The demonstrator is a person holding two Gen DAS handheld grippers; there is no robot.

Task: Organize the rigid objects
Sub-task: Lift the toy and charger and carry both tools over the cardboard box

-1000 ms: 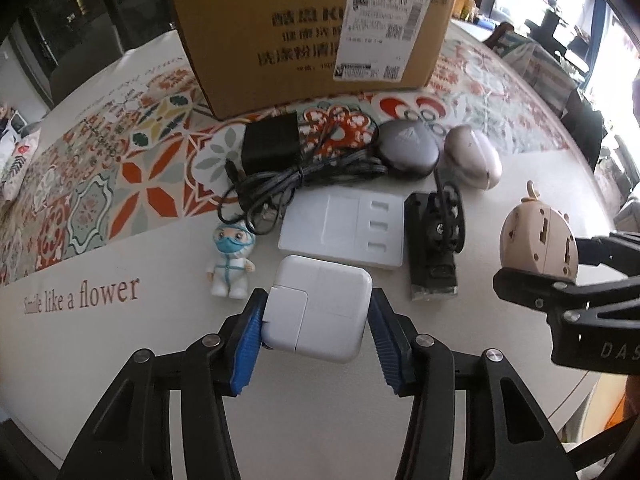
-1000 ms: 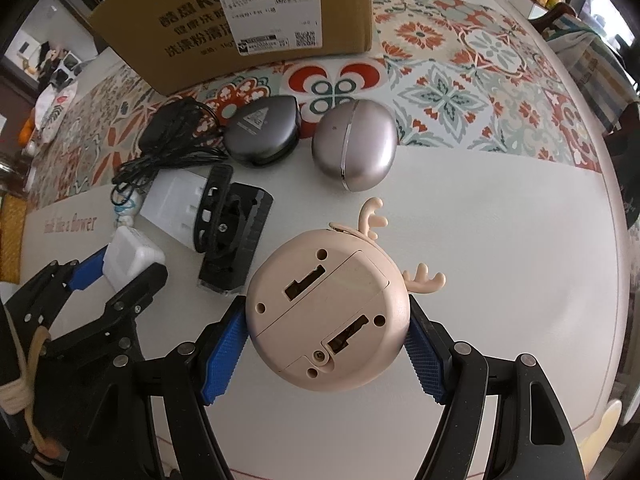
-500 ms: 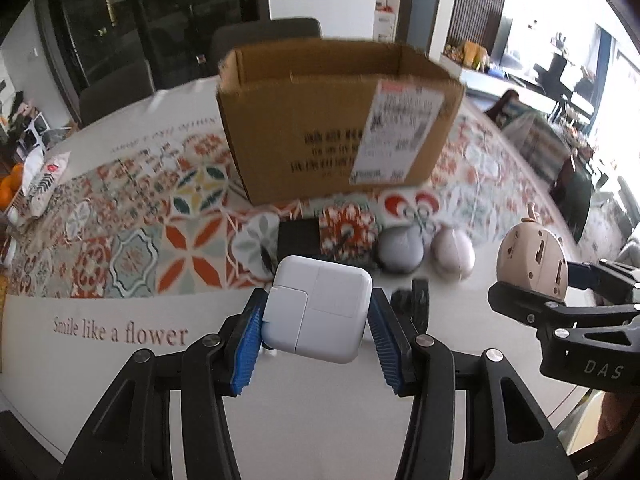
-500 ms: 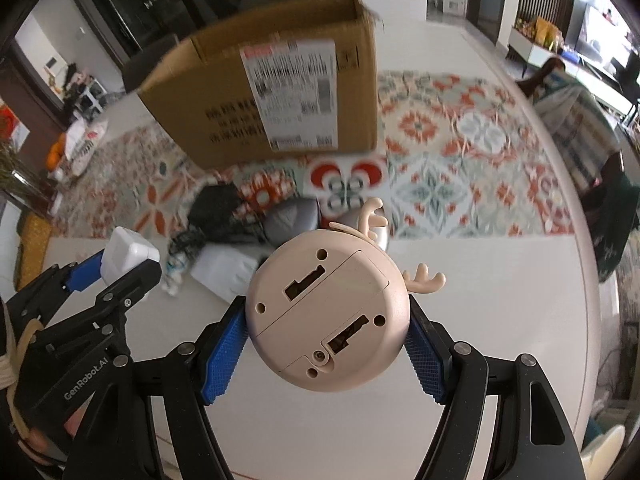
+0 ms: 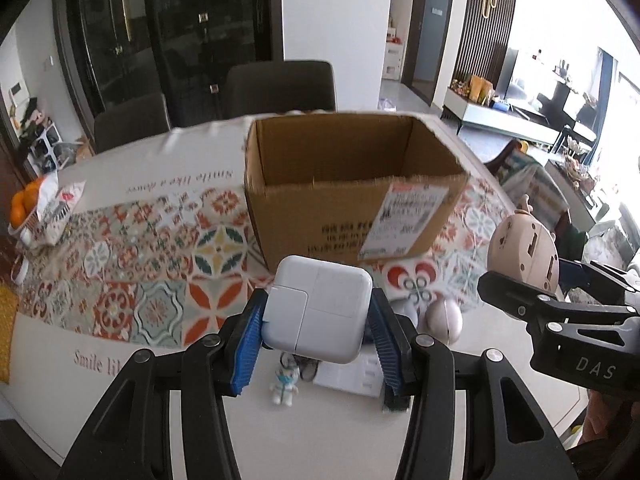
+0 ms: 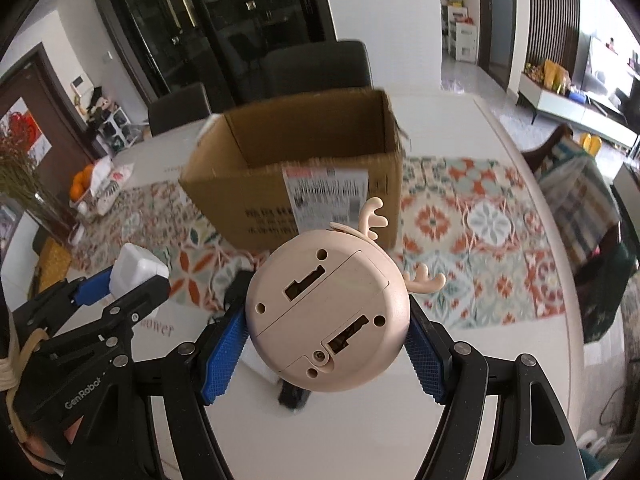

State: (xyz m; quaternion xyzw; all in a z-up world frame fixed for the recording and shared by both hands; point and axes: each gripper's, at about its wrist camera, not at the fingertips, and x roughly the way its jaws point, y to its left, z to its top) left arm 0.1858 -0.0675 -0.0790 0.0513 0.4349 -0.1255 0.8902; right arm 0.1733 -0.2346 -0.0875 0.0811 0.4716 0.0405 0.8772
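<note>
My left gripper (image 5: 318,336) is shut on a white square power adapter (image 5: 318,308) and holds it high above the table, short of an open cardboard box (image 5: 352,188). My right gripper (image 6: 322,348) is shut on a round beige deer-antlered gadget (image 6: 328,308), also raised, facing the same box (image 6: 304,172). Each gripper shows in the other's view: the right one with the gadget (image 5: 524,252), the left one with the adapter (image 6: 136,272). The box interior looks empty where visible.
Below on the white table (image 5: 320,432) lie a small masked figurine (image 5: 285,384), a white flat block (image 5: 352,376), a black clip (image 5: 396,400) and two rounded cases (image 5: 442,316). A patterned runner (image 5: 140,256) crosses the table. Dark chairs (image 5: 280,84) stand behind.
Both grippers have risen well above the table with their objects still held. The views now look over the box's top edge into its open inside.
</note>
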